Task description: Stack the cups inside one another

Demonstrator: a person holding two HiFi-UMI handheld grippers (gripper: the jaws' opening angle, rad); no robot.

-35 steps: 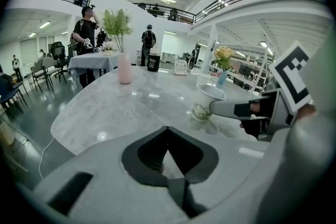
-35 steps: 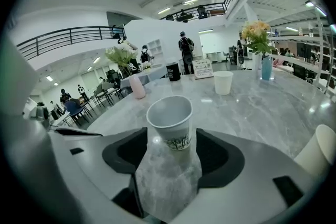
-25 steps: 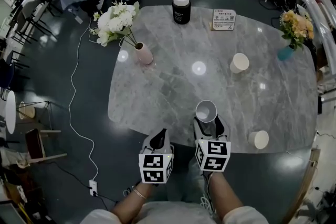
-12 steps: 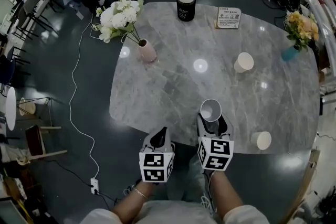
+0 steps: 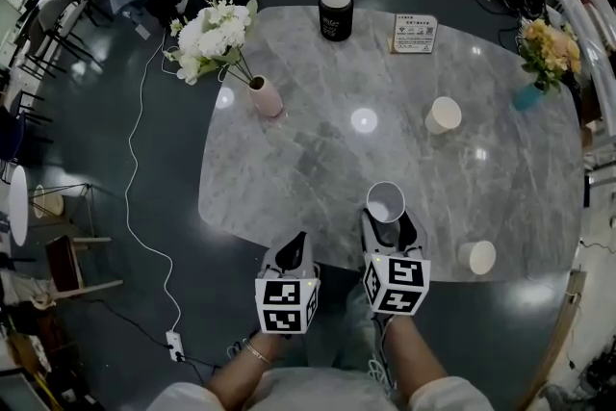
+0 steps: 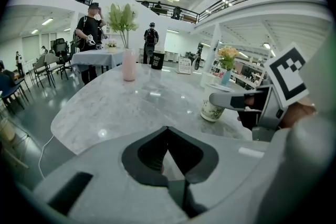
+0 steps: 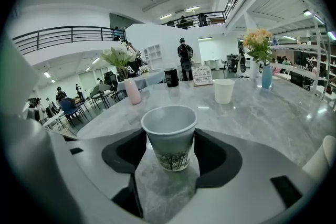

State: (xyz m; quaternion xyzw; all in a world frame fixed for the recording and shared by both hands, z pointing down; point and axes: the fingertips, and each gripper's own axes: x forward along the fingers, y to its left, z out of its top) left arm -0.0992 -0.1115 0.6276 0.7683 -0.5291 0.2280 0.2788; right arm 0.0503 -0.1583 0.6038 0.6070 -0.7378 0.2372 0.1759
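A paper cup with a tree print [image 7: 169,136] stands on the marble table [image 5: 308,159] near its front edge. My right gripper [image 7: 169,150] is shut on it, a jaw against each side. The head view shows this cup [image 5: 385,202] just ahead of the right gripper [image 5: 387,224]. A second cup [image 5: 442,115] stands farther back on the right, and a third cup [image 5: 475,256] sits near the front right edge. My left gripper [image 5: 292,250] hangs off the table's front edge, shut and empty; its jaws meet in the left gripper view [image 6: 168,136].
A pink vase of white flowers [image 5: 265,97] stands at the table's left. A black canister [image 5: 334,12] and a sign card [image 5: 411,34] are at the back. A blue vase with flowers [image 5: 527,93] is at the far right. Cables lie on the floor to the left.
The head view has shifted slightly. Both grippers and the cup between the right jaws stay where they were.
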